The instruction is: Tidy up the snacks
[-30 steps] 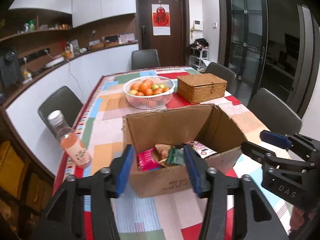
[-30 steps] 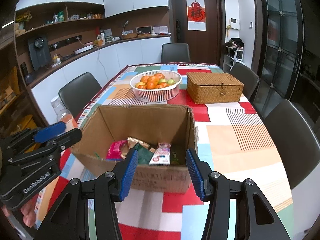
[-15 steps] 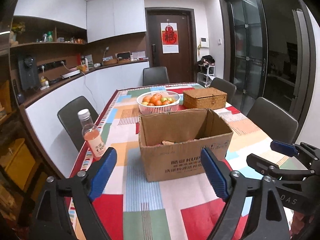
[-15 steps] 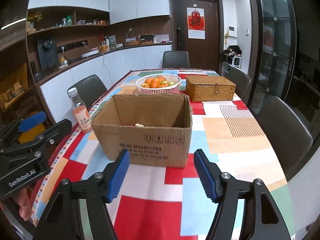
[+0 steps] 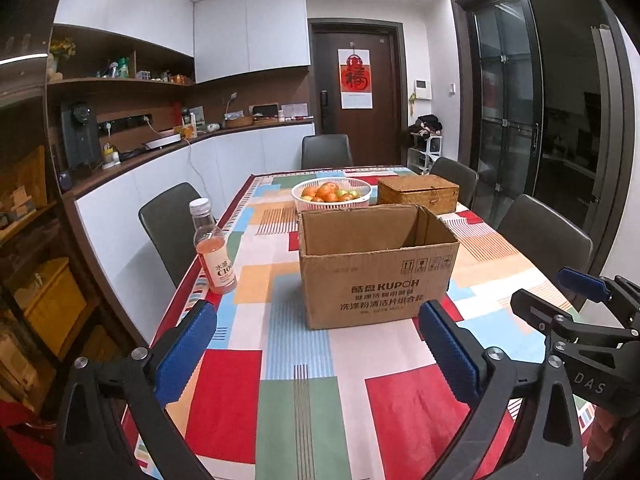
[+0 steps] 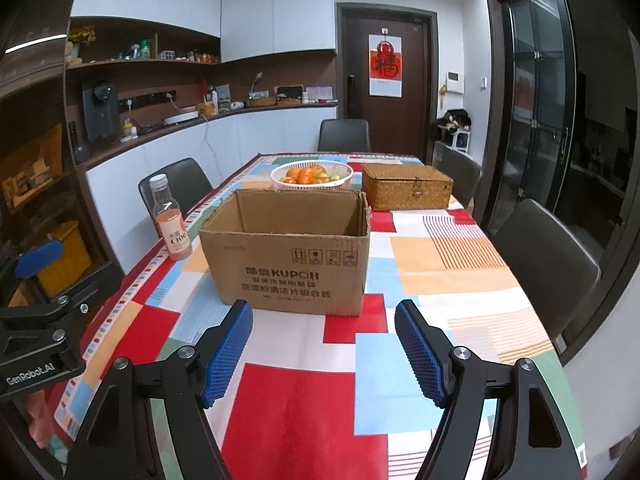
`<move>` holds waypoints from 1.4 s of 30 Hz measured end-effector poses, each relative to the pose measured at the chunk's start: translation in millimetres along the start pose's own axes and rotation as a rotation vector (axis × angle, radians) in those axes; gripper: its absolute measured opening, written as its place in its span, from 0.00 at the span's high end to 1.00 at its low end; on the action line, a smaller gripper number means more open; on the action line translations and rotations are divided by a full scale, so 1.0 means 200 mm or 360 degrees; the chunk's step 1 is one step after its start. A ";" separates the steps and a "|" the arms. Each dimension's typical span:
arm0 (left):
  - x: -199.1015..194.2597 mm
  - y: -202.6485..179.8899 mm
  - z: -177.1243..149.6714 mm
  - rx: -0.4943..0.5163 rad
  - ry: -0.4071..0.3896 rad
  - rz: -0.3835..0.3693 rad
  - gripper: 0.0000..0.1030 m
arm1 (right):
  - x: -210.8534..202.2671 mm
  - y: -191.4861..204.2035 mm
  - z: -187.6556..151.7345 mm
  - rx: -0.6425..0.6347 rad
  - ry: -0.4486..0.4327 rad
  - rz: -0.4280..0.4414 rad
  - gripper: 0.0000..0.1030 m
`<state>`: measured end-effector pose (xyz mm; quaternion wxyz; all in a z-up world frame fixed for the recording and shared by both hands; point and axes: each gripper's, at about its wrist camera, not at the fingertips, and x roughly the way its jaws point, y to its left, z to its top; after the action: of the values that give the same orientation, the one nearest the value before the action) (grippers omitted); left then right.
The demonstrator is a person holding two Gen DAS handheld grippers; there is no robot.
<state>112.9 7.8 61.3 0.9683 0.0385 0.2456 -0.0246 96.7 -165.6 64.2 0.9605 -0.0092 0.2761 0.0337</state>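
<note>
A cardboard box (image 5: 378, 268) stands mid-bench (image 5: 304, 360), a bottle (image 5: 212, 248) to its left near the edge; behind it sit a fruit basket (image 5: 331, 194) and, to that basket's right, a wicker box (image 5: 418, 194).

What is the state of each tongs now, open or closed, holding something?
Left tongs: open, holding nothing.
Right tongs: open, holding nothing.

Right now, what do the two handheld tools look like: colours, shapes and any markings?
Both are black plastic frames with silver screws. The left tool carries two blue ribbed pads, and its body reads "GenRobot.AI" in white in the right wrist view. The right tool has matching blue gridded pads and shows "DAS" lettering in the left wrist view. No cables or sleeves are visible.
</note>
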 end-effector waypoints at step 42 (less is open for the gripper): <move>-0.12 -0.02 -0.05 0.0018 -0.0074 0.0037 0.00 | -0.10 0.00 -0.04 0.0012 -0.0033 0.0045 0.27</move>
<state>87.3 6.4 63.9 0.9737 0.0461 0.2224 -0.0156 76.1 -166.8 68.6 0.9628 -0.0013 0.2664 0.0462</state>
